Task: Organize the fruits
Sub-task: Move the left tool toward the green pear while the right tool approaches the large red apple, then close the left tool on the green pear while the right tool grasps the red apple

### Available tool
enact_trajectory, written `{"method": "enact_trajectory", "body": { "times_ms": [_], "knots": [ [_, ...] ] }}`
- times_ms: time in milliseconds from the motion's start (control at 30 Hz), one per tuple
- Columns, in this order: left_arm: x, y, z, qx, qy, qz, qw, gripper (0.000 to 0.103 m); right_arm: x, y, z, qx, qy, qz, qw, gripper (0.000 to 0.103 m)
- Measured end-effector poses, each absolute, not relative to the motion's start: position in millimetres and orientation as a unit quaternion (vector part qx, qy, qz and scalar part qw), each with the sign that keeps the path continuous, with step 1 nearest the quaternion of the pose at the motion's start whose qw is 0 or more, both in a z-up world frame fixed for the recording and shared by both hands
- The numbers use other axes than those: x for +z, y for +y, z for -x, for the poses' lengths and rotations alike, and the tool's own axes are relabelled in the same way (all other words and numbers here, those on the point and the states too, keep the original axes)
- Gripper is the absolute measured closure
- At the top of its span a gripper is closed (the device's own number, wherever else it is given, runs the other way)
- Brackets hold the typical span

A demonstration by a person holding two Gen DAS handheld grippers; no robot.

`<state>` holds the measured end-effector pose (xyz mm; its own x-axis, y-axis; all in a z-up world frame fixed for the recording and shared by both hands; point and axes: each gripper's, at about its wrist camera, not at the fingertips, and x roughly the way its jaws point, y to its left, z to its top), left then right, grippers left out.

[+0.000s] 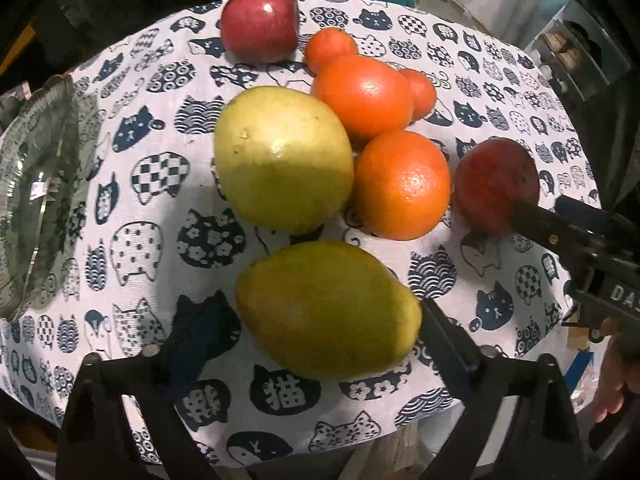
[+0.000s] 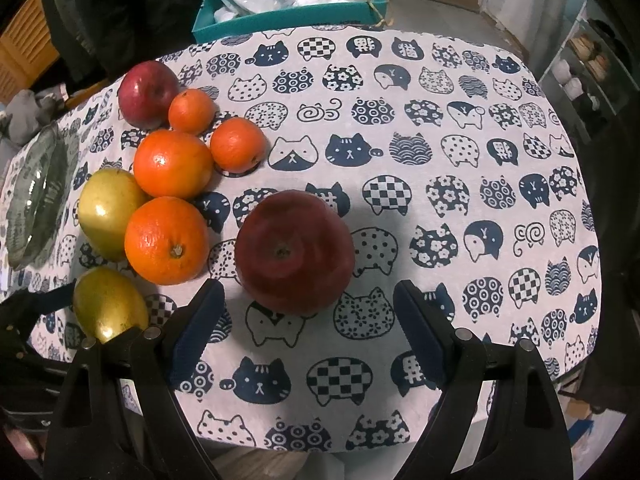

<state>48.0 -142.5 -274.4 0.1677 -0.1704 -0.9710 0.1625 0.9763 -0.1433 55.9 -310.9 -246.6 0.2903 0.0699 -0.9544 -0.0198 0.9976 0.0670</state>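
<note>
**Fruits grouped on table, both hand-held grippers spread wide**

A clear glass dish (image 1: 38,196) is seen at the left edge of the table (image 2: 440,152); nothing is made out inside it. A teal box (image 2: 288,12) behind the table's far edge is filled with plastic bags.

Fruits are clustered on the cat-print cloth. Recorded in the left wrist view: a near mango (image 1: 328,310), yellow-green with an orange blush; a second, paler mango (image 1: 283,158) behind it; two large oranges (image 1: 402,184) and (image 1: 363,95), glossy; two small tangerines (image 1: 331,49) and (image 1: 420,93); a red apple (image 1: 260,22) at the far edge.

The left hand-held gripper (image 1: 300,344) is held wide open, fingers on either side of the near mango, not closed on it.

The right hand-held gripper (image 2: 306,320) is likewise wide open, just short of a dark red apple (image 2: 295,252) standing apart from the cluster. Its stem pit is visible only in the right wrist view; in the left wrist view one gripper finger is seen beside it.
</note>
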Motion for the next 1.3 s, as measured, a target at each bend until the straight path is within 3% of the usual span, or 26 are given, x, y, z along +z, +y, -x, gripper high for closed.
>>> {"method": "enact_trajectory", "body": {
  "times_ms": [67, 733, 867, 1300],
  "knots": [
    [-274.7, -144.7, -47.6, -0.119, 0.635, 0.006, 0.763, 0.017, -249.3, -309.9, -58.9, 0.028, 0.597, -0.018, 0.802, 0.018],
    [-270.3, -132.3, -46.1, -0.119, 0.618, 0.002, 0.777, 0.018, -285.8, -299.8, -92.0, 0.032, 0.621, -0.01, 0.783, 0.018],
    [-266.9, -126.3, -45.6, -0.116, 0.614, 0.004, 0.781, 0.018, -293.4, -296.9, -97.6, 0.037, 0.628, -0.014, 0.777, 0.027],
    [-241.2, -114.4, -41.3, -0.11, 0.581, 0.002, 0.807, 0.018, -278.2, -297.9, -77.4, 0.031, 0.603, 0.006, 0.797, 0.029]
  ]
}}
